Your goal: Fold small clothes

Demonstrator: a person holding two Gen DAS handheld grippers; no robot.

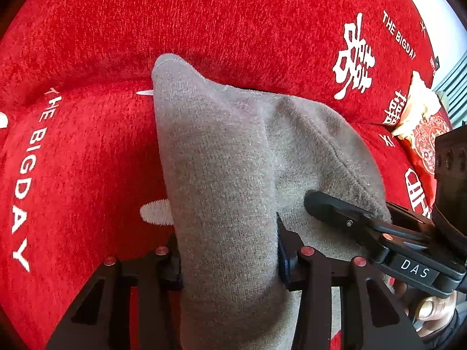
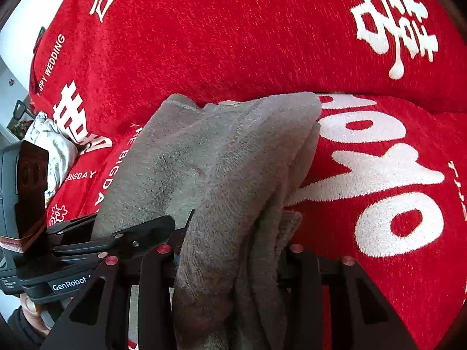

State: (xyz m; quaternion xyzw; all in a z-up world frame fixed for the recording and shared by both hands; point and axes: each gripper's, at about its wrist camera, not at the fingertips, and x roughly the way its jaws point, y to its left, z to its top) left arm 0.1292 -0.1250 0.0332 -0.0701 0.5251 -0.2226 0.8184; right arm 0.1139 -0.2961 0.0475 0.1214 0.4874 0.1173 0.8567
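The grey knitted garment (image 1: 221, 175) was bunched into thick, soft folds, lifted at its near end and draped away toward twelve o'clock onto the red cover (image 1: 233, 23). In the right wrist view it (image 2: 221, 160) showed several stacked layers, edges lying toward three o'clock.

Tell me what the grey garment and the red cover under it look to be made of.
Grey garment: soft knit, probably cotton or wool blend; fine stitch rows and a fuzzy, matte nap show. Red cover: looks like chenille or plush, with a short ribbed pile, slight sheen and white lettering that seems woven in.
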